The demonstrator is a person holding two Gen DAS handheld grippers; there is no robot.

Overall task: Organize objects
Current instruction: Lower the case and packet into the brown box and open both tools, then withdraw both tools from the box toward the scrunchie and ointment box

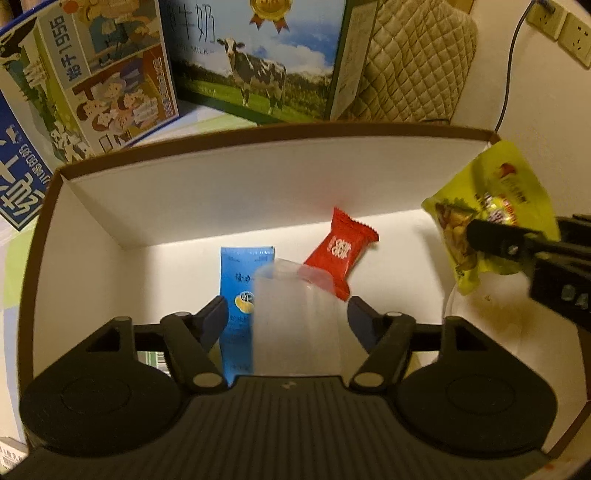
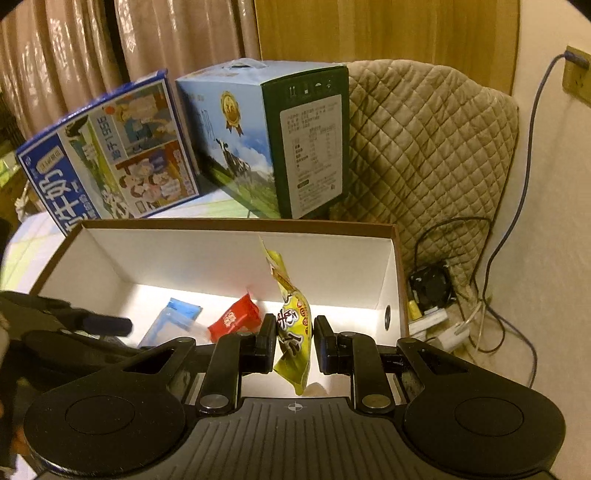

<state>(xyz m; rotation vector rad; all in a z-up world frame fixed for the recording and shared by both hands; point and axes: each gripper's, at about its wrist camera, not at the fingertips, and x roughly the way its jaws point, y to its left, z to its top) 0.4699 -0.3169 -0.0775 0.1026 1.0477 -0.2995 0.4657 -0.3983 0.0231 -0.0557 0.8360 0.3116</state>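
An open box, white inside with a brown rim (image 1: 277,130) (image 2: 240,222), holds a blue sachet (image 1: 236,273) (image 2: 177,314) and a red candy (image 1: 341,251) (image 2: 232,321) on its floor. My left gripper (image 1: 288,317) hangs open over the box. A blurred translucent plastic packet (image 1: 295,325) lies between its fingers, and neither finger touches it. My right gripper (image 2: 294,332) is shut on a yellow-green snack packet (image 2: 291,343) (image 1: 491,184), which hangs upright over the box's right end. The left gripper's fingertip (image 2: 110,325) shows at the left of the right wrist view.
Two milk cartons (image 2: 110,155) (image 2: 258,140) stand behind the box. A quilted beige cover (image 2: 424,155) is at the back right. Cables and a power strip (image 2: 443,325) lie on the floor to the right of the box. Wall sockets (image 1: 569,33) are on the right wall.
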